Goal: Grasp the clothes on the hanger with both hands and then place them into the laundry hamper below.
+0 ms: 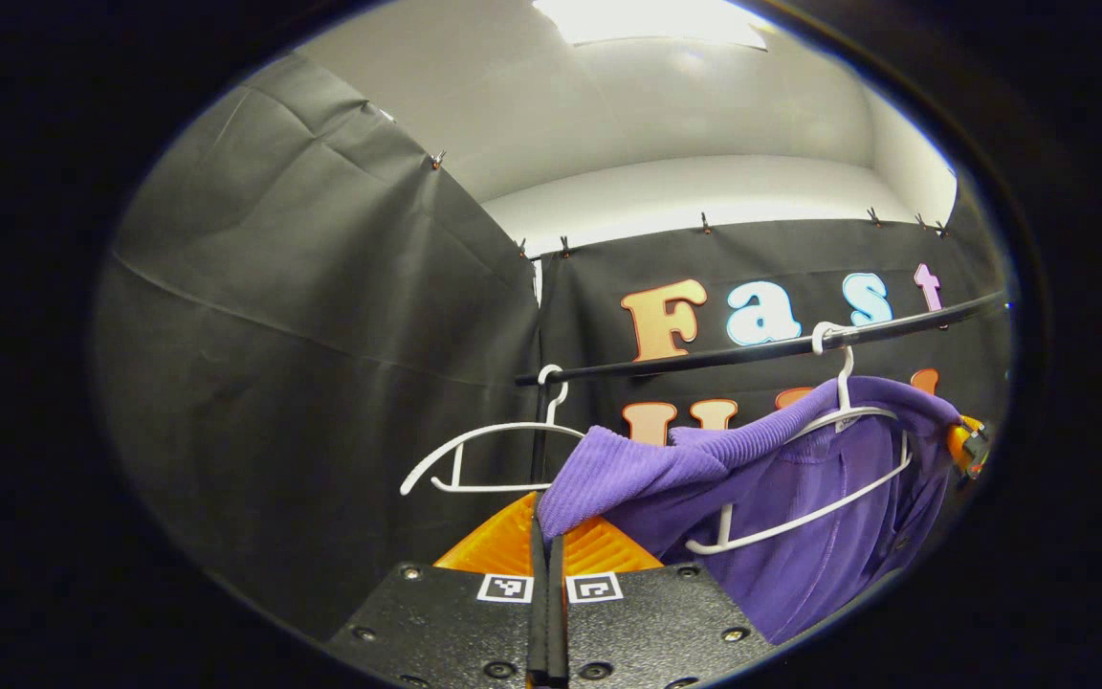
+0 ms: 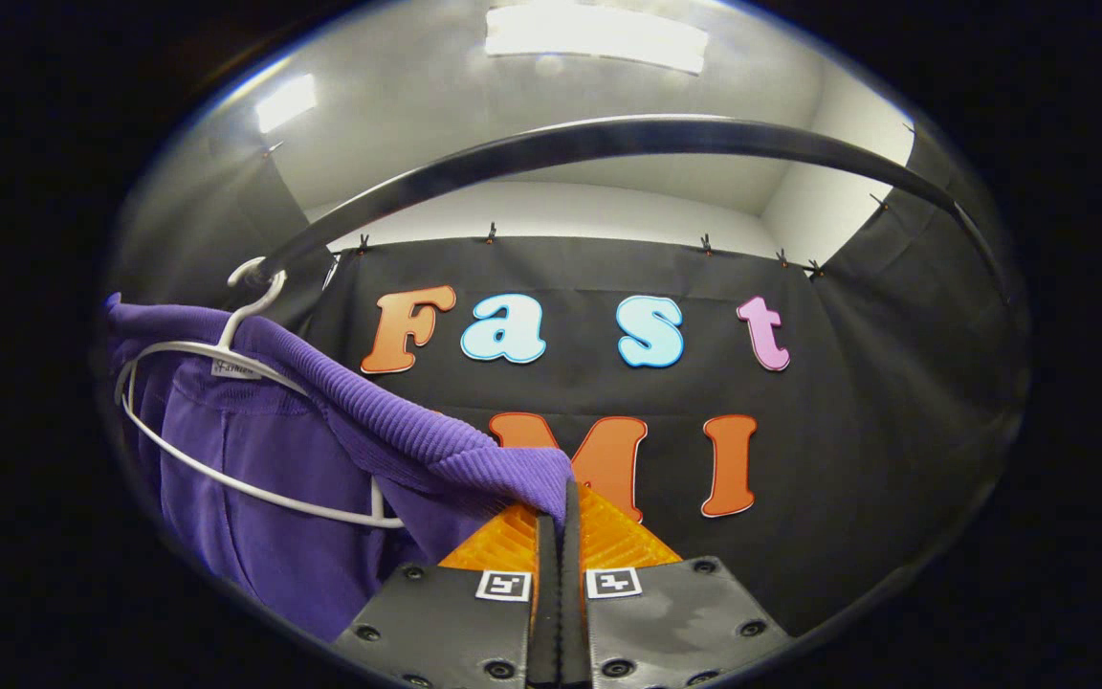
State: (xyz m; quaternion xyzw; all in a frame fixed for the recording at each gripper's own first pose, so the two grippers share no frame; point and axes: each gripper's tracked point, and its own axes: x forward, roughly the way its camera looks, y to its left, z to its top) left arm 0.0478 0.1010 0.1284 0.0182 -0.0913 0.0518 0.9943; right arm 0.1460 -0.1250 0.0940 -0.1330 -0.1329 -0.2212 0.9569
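While the soft purple ribbed-knit garment (image 1: 781, 478) hangs on its thin white plastic hanger (image 1: 800, 459) from the black rail (image 1: 761, 349), both tongs are clenched on its shoulders: left tongs (image 1: 548, 536) at six o'clock, right tongs (image 2: 561, 522) likewise. It looks light, limp and stretchy; the thick ribbed edge seems the surest hold.

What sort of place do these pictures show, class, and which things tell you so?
Likely a staged clothes-hanging booth: a black rail carries white hangers, one bare and one holding a purple garment, with black cloth walls clipped up behind.
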